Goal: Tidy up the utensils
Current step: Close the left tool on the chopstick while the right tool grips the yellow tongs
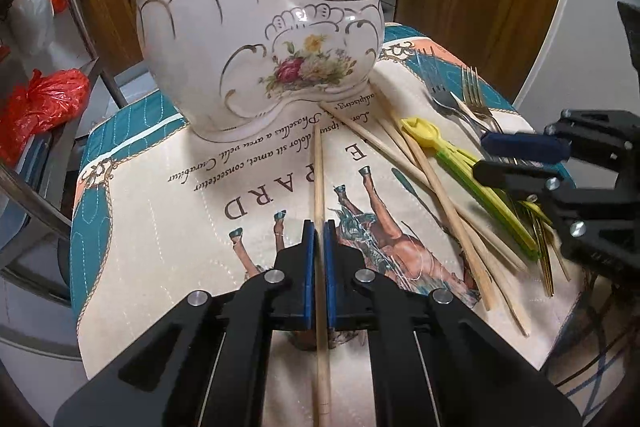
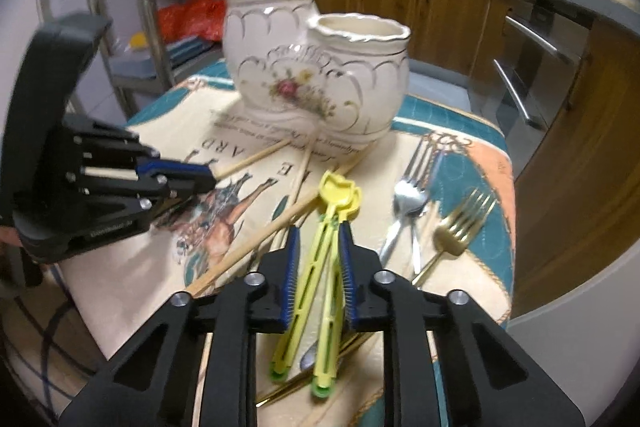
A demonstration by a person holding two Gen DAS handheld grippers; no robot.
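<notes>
A white floral ceramic holder (image 1: 260, 51) with two openings stands at the far side of the printed cloth; it also shows in the right wrist view (image 2: 316, 67). My left gripper (image 1: 319, 227) is shut on a wooden chopstick (image 1: 319, 171) that points at the holder's base. My right gripper (image 2: 318, 231) is closed around a yellow-green pair of training chopsticks (image 2: 320, 267), its pads touching both legs. Several loose wooden chopsticks (image 1: 436, 183) lie beside it.
Silver forks (image 1: 448, 99) and a spoon (image 2: 406, 203) lie right of the holder, with a gold fork (image 2: 460, 231) and gold handles (image 1: 544, 255) nearby. A metal rack (image 2: 140, 7) with red bags (image 1: 36, 107) stands left. Wooden cabinets (image 2: 440, 3) stand behind the table.
</notes>
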